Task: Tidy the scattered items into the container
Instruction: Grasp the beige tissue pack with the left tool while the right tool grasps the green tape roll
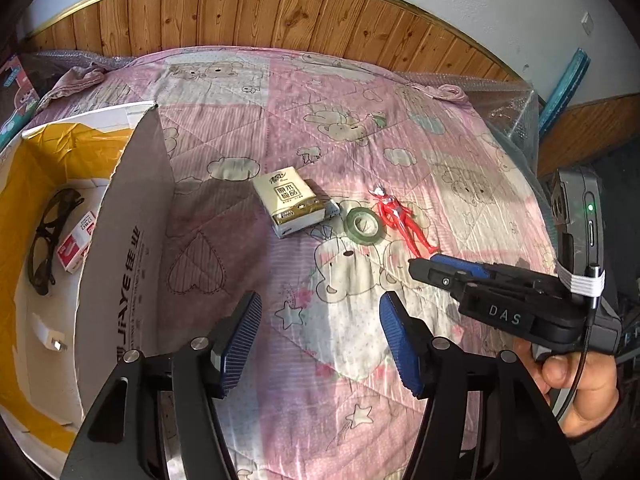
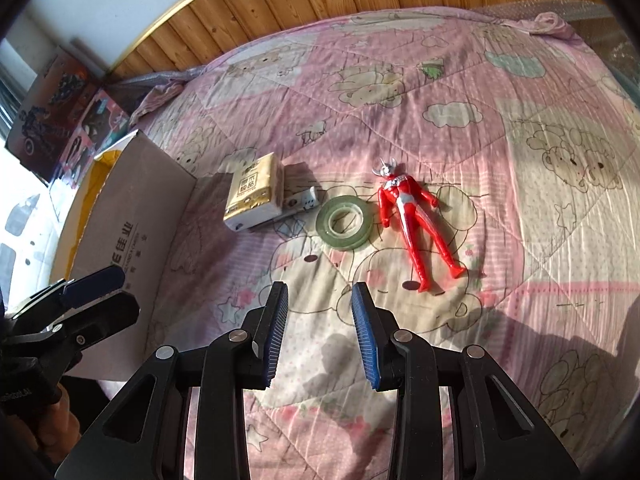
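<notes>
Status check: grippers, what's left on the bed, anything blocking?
Left gripper and right gripper open, empty. Tissue pack, tape roll, red figure on quilt. Box open; path clear.

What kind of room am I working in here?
Most likely a home bedroom: the work surface is a bed under a pink quilted cartoon-bear bedspread, backed by knotty wood wall panelling, with a red plastic toy figure lying on it.

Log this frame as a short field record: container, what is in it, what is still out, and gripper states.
container: cardboard box, open, on the quilt
inside: black glasses, small red-white pack, white charger
still out: tissue pack, tape roll, red figure
left gripper: open, empty
right gripper: open, empty
</notes>
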Tool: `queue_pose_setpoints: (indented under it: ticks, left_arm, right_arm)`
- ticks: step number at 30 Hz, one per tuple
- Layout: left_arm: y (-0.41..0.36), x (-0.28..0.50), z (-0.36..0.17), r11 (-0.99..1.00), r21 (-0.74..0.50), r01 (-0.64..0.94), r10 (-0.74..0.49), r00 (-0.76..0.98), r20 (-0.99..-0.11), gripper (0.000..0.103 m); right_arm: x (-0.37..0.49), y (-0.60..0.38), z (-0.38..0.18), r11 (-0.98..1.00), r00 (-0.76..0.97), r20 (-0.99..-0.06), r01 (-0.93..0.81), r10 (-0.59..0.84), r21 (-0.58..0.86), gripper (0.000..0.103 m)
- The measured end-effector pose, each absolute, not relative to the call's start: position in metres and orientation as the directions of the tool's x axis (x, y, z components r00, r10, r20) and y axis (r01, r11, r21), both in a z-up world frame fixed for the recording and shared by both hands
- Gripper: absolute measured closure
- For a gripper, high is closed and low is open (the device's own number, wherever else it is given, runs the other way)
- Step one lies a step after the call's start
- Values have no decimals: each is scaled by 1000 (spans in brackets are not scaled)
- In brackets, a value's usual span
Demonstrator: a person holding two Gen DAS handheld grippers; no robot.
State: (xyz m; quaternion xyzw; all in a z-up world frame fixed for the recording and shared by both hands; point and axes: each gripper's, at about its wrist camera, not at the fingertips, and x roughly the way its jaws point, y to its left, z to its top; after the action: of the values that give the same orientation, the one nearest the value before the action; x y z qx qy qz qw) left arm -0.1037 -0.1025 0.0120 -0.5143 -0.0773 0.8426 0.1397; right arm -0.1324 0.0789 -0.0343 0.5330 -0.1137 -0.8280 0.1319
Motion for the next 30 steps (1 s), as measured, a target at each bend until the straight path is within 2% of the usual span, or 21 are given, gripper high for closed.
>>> queue_pose_setpoints:
  ticks: [2, 4, 6, 14, 21, 25, 26, 27, 30]
  left_arm:
    - [-97, -123, 5, -949, -284, -138, 316, -427, -847, 39]
    - [-93, -142, -3, -953, -284, -109, 303, -430, -851, 39]
    - [-90, -160, -14, -956, -280, -85, 289, -427, -857, 39]
    - [-90, -222, -59, -962, -272, 28, 236, -411, -880, 39]
    - [-81, -244, -97, -976, -215, 37, 184, -386, -904, 38]
    - [-73, -241, -97, -988, -155, -7, 143, -430, -892, 37]
    - [-73, -240, -96, -988, -156, -19, 148, -435, -888, 41]
    - [-73, -237, -95, -987, -155, -33, 154, -442, -884, 51]
    - [-78, -228, -89, -983, -177, -53, 181, -459, -870, 51]
  right_arm:
    - [-144, 79, -41, -937, -388, -855, 92, -344, 336, 68]
    - [-156, 80, -49, -937, -379, -858, 85, -346, 340, 74]
    - [-166, 80, -56, -939, -372, -863, 87, -341, 334, 75]
    - [-195, 80, -85, -947, -349, -881, 80, -320, 312, 75]
    - [-209, 82, -93, -941, -367, -867, 101, -338, 324, 74]
    - [-207, 72, -92, -952, -376, -875, 144, -304, 269, 76]
    - [-206, 71, -92, -953, -371, -878, 149, -301, 264, 76]
    - [-206, 71, -92, -952, -363, -881, 150, -304, 267, 76]
    - [-204, 73, -89, -945, -340, -882, 152, -325, 289, 76]
